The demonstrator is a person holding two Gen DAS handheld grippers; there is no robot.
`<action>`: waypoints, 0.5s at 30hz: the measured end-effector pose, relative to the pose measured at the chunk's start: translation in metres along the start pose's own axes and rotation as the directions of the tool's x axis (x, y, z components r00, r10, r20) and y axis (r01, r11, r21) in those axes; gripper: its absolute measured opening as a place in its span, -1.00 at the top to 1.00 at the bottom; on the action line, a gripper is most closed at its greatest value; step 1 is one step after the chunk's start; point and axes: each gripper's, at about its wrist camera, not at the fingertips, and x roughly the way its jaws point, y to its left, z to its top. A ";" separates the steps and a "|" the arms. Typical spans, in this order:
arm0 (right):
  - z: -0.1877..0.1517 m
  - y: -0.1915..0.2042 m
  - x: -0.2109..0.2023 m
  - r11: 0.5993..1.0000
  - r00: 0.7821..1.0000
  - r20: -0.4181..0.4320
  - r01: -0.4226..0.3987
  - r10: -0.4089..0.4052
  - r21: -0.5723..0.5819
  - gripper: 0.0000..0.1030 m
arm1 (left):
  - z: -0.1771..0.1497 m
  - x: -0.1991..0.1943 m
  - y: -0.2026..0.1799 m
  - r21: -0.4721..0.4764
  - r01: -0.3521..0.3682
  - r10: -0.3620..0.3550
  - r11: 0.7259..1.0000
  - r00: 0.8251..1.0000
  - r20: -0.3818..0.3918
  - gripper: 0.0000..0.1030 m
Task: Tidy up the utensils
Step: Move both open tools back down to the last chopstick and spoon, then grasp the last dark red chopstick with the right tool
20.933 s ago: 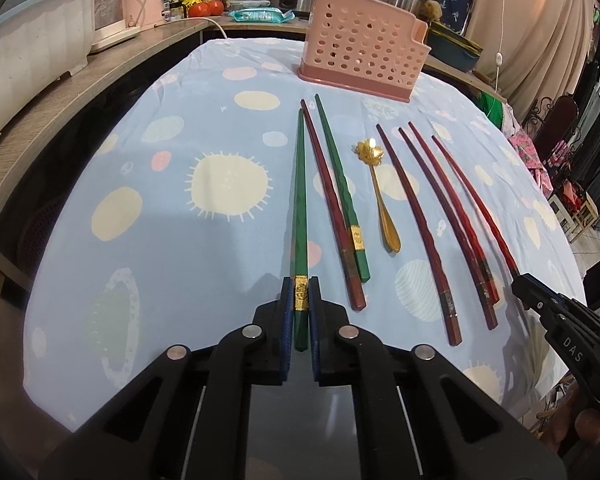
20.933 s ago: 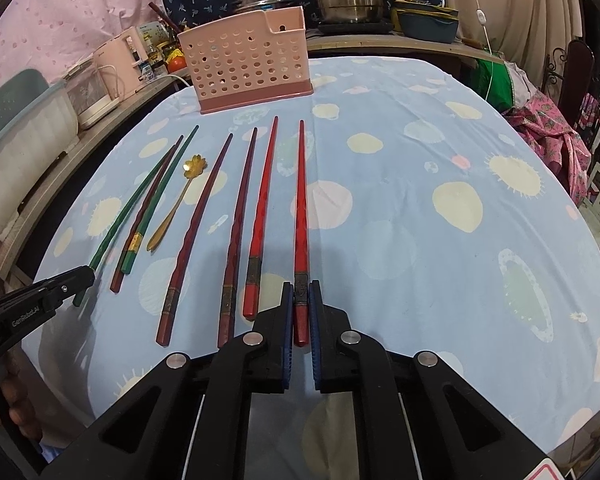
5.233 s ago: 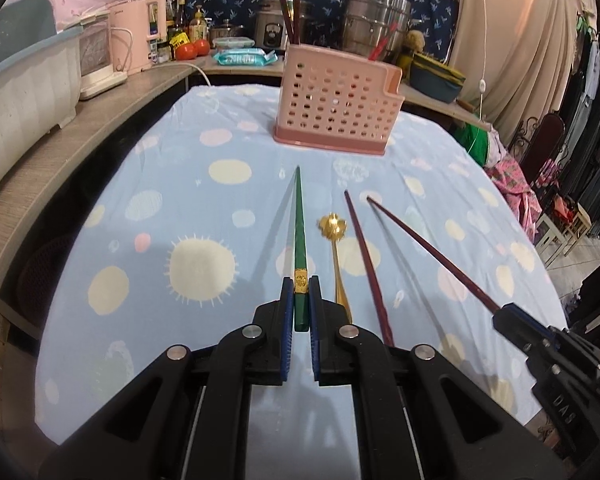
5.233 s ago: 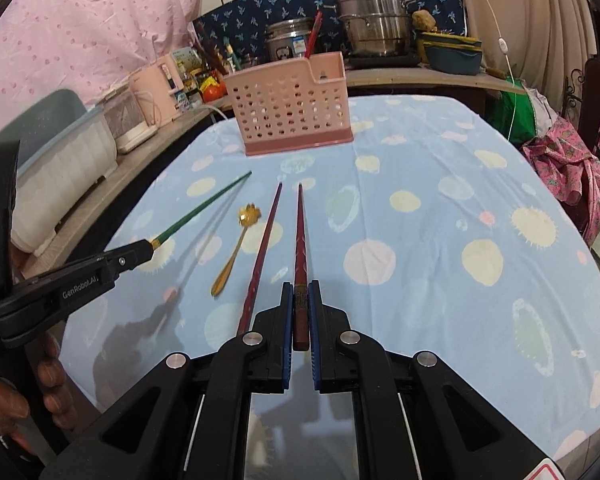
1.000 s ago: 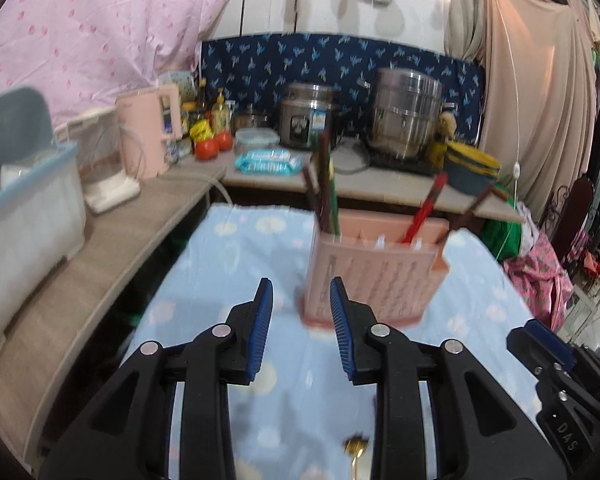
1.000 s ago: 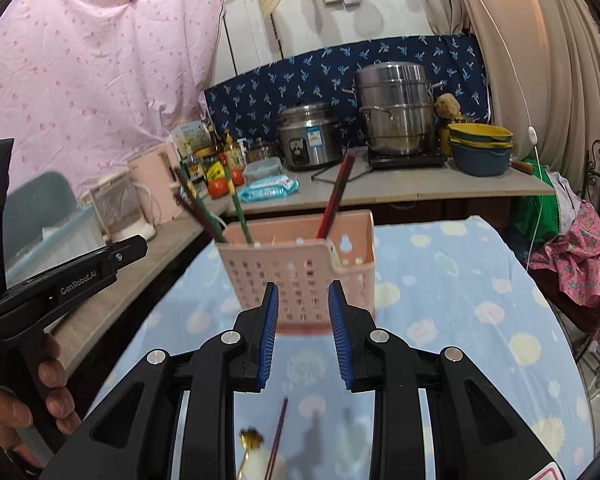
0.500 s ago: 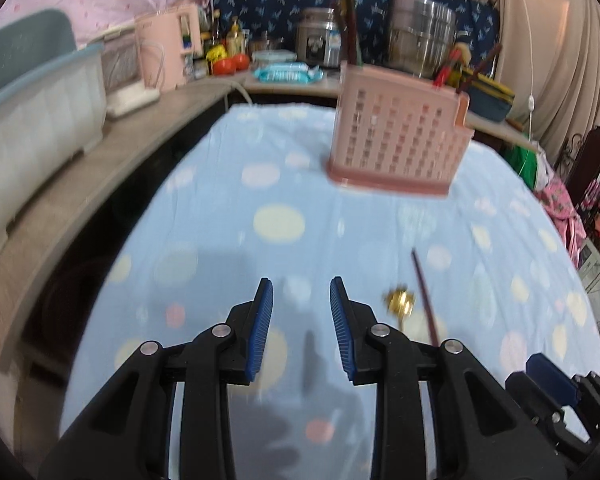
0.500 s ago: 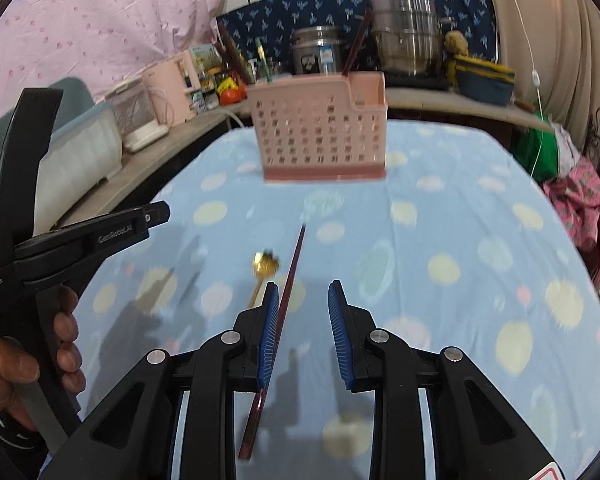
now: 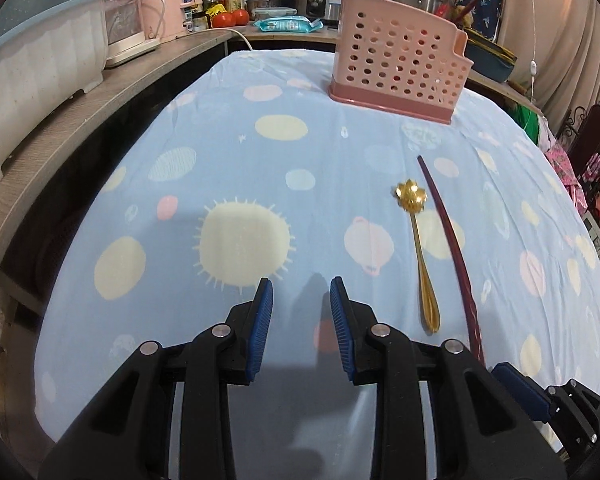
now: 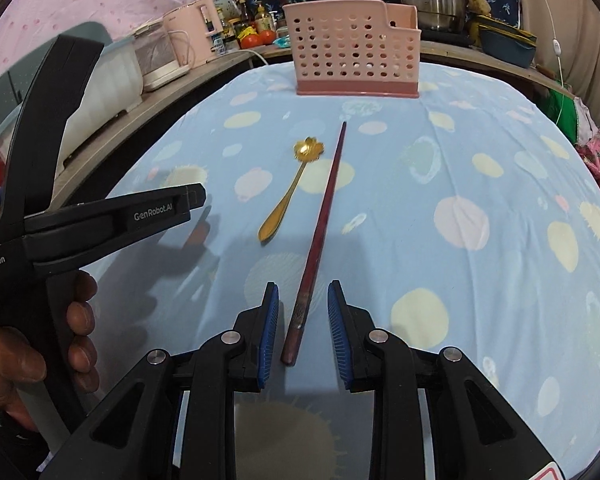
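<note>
A pink perforated utensil basket [image 9: 398, 67] [image 10: 354, 58] stands at the far end of the table with several chopsticks upright in it. A gold flower-headed spoon [image 9: 418, 246] [image 10: 290, 192] and one dark red chopstick [image 9: 452, 248] [image 10: 322, 224] lie side by side on the blue spotted cloth. My left gripper [image 9: 301, 292] is open and empty, low over the cloth, left of the spoon. My right gripper [image 10: 303, 298] is open, its fingers on either side of the chopstick's thick near end, apart from it.
A wooden shelf [image 9: 80, 120] runs along the left with a grey-white plastic bin [image 9: 32, 64] and pink appliances. Pots, a rice cooker and bottles crowd the counter behind the basket. The left gripper's body [image 10: 100, 220] and a hand fill the left of the right wrist view.
Both grippers have dropped lower and closer to the table's near end. The right gripper now straddles the chopstick's near end. Both stay open.
</note>
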 end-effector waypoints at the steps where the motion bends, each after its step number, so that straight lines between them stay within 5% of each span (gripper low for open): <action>1: 0.000 0.000 0.000 1.000 1.000 -0.002 0.001 -0.001 -0.001 0.54 | -0.002 0.000 0.000 0.002 -0.002 0.002 1.000 1.000 -0.003 0.35; 15: -0.005 -0.003 0.002 1.000 1.000 0.004 0.028 -0.028 -0.004 0.82 | -0.010 0.000 -0.004 0.020 -0.005 0.006 1.000 1.000 -0.013 0.21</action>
